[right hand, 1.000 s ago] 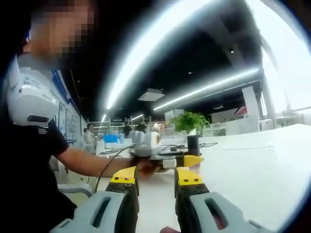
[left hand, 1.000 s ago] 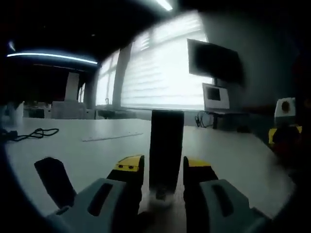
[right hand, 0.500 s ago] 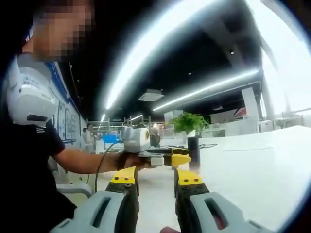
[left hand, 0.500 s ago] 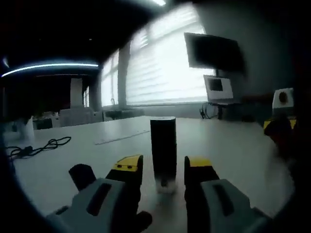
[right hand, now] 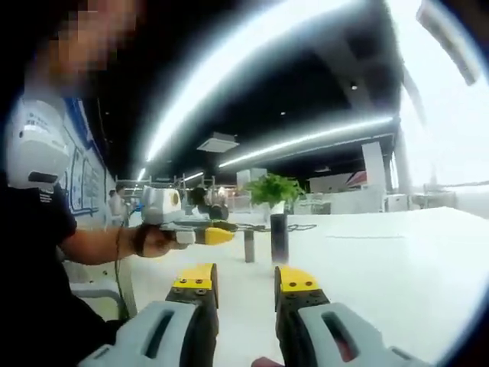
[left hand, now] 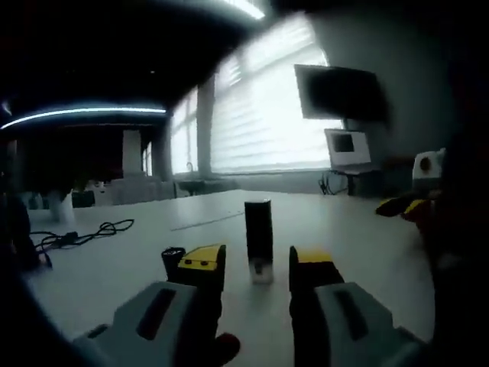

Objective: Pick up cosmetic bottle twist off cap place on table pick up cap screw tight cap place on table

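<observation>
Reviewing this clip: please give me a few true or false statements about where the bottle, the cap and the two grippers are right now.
1. The bottle stands upright on the table. True.
2. The left gripper grips the bottle. False: its fingers are open, short of the bottle.
3. The cap lies on the table apart from the bottle. True.
4. The right gripper holds the cap. False: it is open and empty.

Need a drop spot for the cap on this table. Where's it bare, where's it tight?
Bare: the white table between the cosmetic bottle and the right gripper at the edge, and the strip between the cable and the bottle. Tight: around the bottle, with the cap and the left gripper just before it.
</observation>
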